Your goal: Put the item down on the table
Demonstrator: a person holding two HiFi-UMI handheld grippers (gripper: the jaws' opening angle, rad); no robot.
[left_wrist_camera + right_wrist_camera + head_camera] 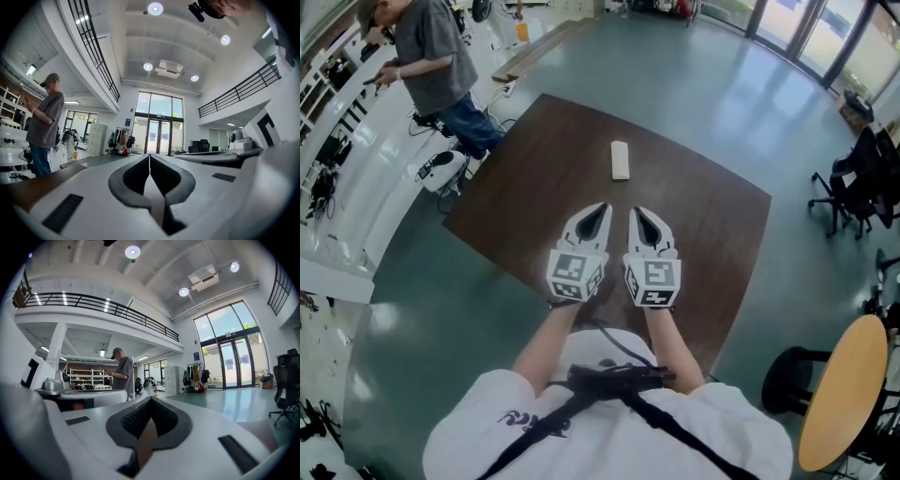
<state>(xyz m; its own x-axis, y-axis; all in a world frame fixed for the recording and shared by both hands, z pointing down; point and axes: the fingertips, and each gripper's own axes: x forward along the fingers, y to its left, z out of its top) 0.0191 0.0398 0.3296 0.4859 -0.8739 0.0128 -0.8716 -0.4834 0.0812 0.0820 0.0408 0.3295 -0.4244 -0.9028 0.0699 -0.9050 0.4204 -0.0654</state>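
On table (pixel 703 225): white item (pixel 620 159) (lying flat).

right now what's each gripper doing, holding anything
left gripper: closed, holding nothing
right gripper: closed, holding nothing
white block: lying on the table, beyond both grippers, touched by neither

A person in a grey T-shirt and cap (pixel 431 56) stands, hands raised in front, beside a long white counter (pixel 356 169). Black office chairs (pixel 858 183) sit across the grey-green floor (pixel 703 84), near a round wooden side table (pixel 844 394). Tall glass doors (pixel 159 124) fill the far wall.
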